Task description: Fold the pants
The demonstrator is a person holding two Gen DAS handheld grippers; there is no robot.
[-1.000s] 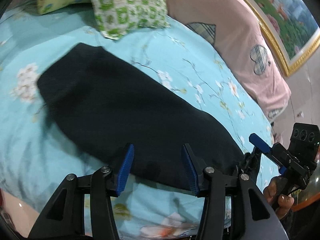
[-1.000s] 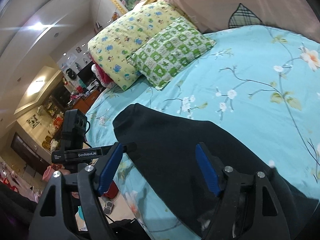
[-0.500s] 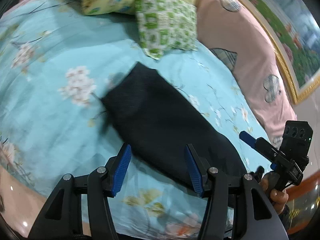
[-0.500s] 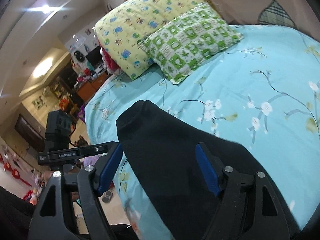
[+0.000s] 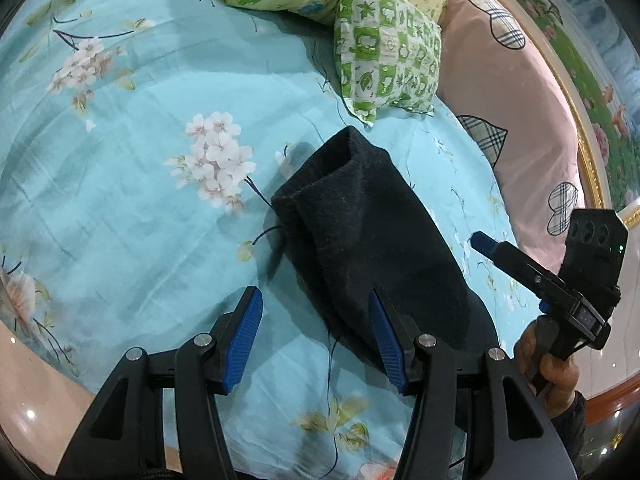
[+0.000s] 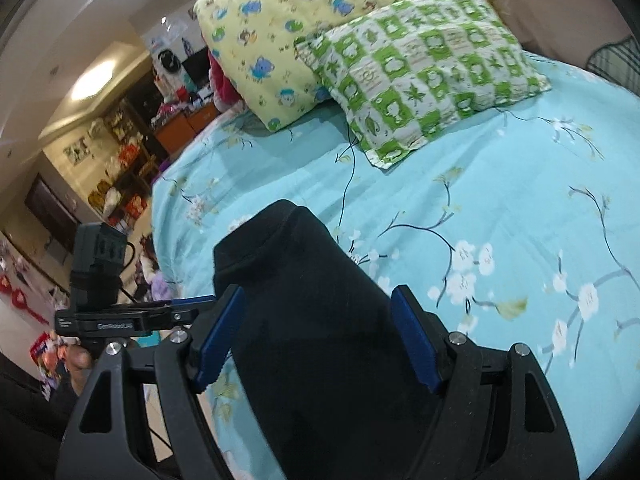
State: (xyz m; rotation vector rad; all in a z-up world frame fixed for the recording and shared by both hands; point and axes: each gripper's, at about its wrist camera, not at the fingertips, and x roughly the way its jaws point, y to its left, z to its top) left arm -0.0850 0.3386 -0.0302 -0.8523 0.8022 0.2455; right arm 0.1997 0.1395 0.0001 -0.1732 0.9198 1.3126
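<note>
On the bed sheet lie black pants.

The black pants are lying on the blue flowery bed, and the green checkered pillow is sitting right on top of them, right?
Not quite. The black pants do lie on the blue flowery bed, but the green checkered pillow is not on top of them. The left wrist view shows it farther up the bed, apart from the pants, with bare sheet between them.

A green checked pillow leans on a yellow cartoon pillow atop the turquoise floral bedsheet, beside a pink headboard cover.
</note>
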